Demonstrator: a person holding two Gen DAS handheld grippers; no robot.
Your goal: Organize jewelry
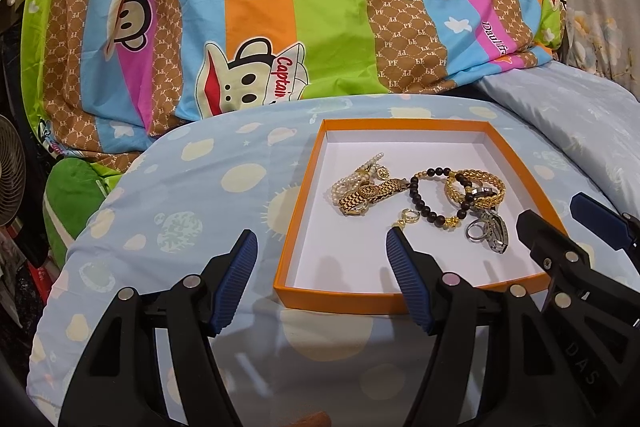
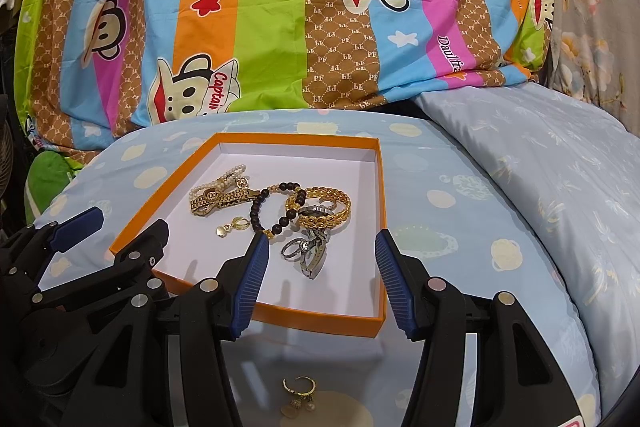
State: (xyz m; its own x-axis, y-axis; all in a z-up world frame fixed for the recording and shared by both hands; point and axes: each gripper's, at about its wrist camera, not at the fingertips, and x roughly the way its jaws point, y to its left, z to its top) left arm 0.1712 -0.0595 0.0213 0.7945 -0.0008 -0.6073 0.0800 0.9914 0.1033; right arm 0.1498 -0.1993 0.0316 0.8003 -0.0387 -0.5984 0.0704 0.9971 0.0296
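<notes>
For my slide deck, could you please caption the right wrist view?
Open right gripper poised over orange box of jewelry; one gold ring lies outside.

Orange box (image 1: 332,297) holding jewelry (image 1: 424,195), left tool (image 1: 320,247) agape

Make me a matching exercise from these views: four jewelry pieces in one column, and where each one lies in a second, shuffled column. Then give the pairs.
Column 1
1. pearl bracelet
2. gold braided bangle
3. silver watch
4. gold charm ring

Column 2
A. on the blue sheet, outside the orange box
B. in the box, toward its far left corner
C. in the box, nearest the front wall
D. in the box, right of the dark bead bracelet

Pairs: 1-B, 2-D, 3-C, 4-A
</notes>
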